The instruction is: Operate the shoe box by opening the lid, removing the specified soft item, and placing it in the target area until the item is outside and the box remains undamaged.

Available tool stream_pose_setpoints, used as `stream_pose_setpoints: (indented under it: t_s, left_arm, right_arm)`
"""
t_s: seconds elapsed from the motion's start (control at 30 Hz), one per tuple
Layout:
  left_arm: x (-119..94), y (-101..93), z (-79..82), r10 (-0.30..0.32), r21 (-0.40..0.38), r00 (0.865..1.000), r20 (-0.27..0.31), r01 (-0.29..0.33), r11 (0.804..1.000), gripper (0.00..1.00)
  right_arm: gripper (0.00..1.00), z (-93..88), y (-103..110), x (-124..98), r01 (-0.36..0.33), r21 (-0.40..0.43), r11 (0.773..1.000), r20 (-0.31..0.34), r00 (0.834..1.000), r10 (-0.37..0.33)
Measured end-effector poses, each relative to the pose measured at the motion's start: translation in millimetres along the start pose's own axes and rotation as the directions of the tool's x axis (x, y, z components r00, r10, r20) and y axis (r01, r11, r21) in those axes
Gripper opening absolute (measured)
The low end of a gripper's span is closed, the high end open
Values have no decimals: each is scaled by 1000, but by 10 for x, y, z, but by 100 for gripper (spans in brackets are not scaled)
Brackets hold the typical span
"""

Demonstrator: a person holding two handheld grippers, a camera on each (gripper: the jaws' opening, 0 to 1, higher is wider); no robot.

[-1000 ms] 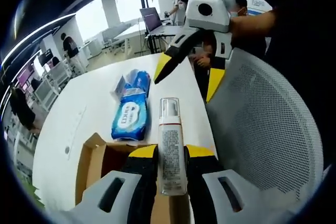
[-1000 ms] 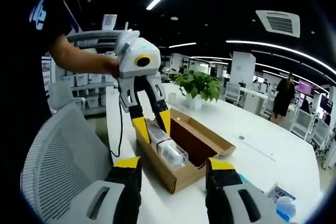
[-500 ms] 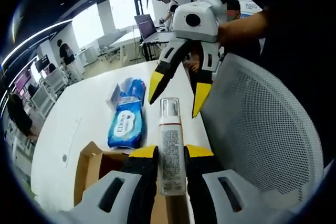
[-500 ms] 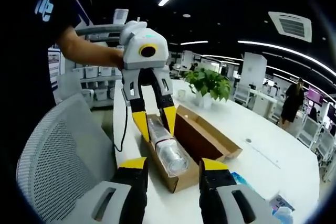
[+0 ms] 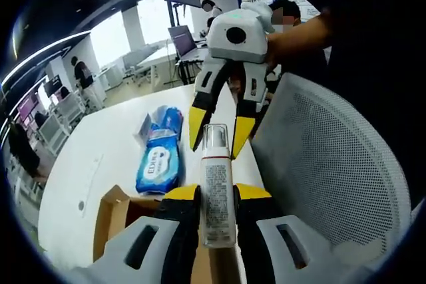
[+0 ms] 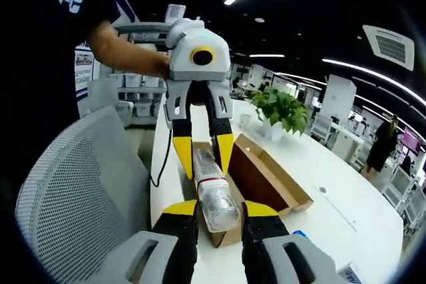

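A white pump bottle (image 5: 217, 164) with a clear cap is clamped between the fingers of my left gripper (image 5: 216, 194), shut on its body. It is held in the air above the open cardboard shoe box (image 5: 114, 205). My right gripper (image 5: 216, 134) faces it, open, with one yellow fingertip on each side of the cap, a small gap showing. In the right gripper view the bottle (image 6: 214, 194) points at the camera. My right gripper (image 6: 219, 209) straddles its cap, and the left gripper (image 6: 203, 156) holds it from behind over the box (image 6: 266, 177).
A blue wipes pack (image 5: 160, 154) lies on the white table (image 5: 86, 157) beyond the box. A grey mesh chair (image 5: 333, 164) stands at the table's edge beside both grippers. A potted plant (image 6: 283, 108) sits further along the table. People stand in the office behind.
My right gripper has come closer to the bottle, and its jaws have narrowed around the cap. The left gripper keeps the same hold on the bottle.
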State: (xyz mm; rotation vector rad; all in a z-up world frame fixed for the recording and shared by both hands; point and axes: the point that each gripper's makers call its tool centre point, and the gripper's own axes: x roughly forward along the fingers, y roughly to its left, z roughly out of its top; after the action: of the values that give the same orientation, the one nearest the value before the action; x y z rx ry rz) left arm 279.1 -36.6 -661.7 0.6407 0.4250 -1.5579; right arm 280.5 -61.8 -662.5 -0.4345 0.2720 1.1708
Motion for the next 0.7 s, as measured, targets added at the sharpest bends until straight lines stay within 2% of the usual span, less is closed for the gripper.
stream_pose_setpoints:
  t_s: [0.17, 0.43, 0.7]
  left_arm:
    - [22, 6, -41, -2, 5, 1000, -14, 2, 1000, 18]
    - [63, -11, -120, -16, 24, 999, -40, 17, 1000, 18]
    - [90, -27, -175, -23, 28, 999, -47, 25, 999, 19]
  right_arm:
    - [20, -5, 7, 3, -8, -19, 1000, -10, 1000, 8]
    - [18, 87, 63, -4, -34, -27, 999, 1, 999, 34]
    - [15, 82, 147, 20, -74, -64, 995, -31, 997, 72]
